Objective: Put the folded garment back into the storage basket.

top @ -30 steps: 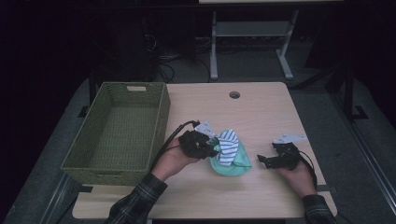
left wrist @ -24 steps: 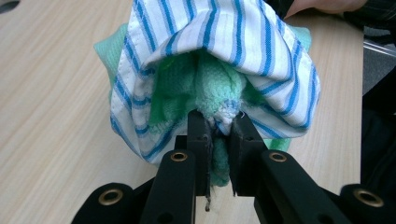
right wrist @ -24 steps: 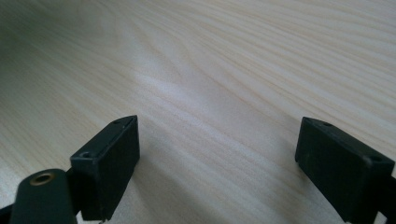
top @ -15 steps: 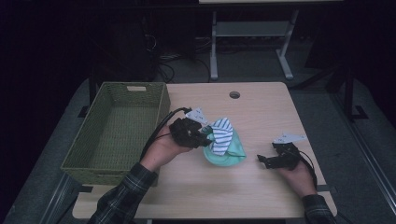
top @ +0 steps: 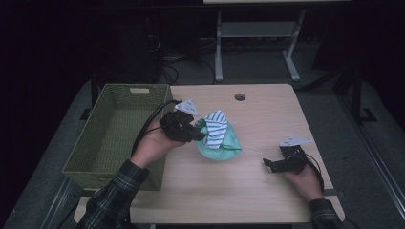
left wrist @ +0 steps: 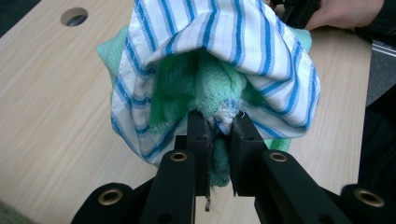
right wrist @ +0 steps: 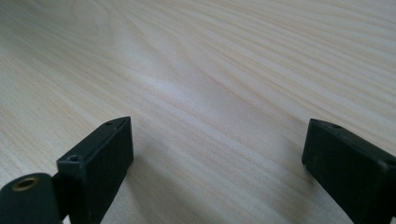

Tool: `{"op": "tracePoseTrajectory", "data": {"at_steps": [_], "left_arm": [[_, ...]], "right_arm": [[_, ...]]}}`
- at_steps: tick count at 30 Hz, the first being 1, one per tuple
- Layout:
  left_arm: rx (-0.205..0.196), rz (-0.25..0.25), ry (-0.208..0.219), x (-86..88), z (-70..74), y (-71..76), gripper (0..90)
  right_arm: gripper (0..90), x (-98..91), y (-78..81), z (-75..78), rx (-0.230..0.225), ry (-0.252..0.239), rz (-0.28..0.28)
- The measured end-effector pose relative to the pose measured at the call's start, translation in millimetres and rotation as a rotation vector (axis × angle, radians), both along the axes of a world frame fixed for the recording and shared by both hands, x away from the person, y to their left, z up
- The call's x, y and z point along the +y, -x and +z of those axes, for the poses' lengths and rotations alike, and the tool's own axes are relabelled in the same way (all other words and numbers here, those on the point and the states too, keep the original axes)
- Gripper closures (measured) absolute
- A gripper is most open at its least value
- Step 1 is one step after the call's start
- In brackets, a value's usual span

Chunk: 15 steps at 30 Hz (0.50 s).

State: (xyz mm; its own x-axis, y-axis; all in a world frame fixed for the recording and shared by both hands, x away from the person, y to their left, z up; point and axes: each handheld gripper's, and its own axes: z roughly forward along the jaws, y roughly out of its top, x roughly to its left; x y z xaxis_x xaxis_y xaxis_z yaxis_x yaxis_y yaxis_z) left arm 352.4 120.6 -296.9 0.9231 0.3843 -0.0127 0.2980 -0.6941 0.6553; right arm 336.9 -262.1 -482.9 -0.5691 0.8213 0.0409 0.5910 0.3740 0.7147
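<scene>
Left gripper view: bunched green knitted cloth under blue-striped white towel is pinched by the left gripper; right gripper is held spread.

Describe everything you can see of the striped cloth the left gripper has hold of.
The striped cloth is white woven fabric with blue stripes, soft and crumpled. It drapes like a hood over a mint-green terry cloth, and the two are bunched together. The left gripper is shut on a gathered fold where both fabrics meet. In the high view the bundle sits near the middle of the wooden table, just right of the wicker basket, with the green cloth spread beneath it on the tabletop.
</scene>
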Motion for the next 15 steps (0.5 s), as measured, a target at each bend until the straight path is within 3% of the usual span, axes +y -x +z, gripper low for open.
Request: {"op": "tracePoseTrajectory", "data": {"at_steps": [15], "left_arm": [[-0.033, 0.128, 0.002, 49.5, 15.3, -5.4, 80.0]], "right_arm": [[8.3, 0.0, 0.0, 0.0, 0.0, 0.0, 0.0]]}}
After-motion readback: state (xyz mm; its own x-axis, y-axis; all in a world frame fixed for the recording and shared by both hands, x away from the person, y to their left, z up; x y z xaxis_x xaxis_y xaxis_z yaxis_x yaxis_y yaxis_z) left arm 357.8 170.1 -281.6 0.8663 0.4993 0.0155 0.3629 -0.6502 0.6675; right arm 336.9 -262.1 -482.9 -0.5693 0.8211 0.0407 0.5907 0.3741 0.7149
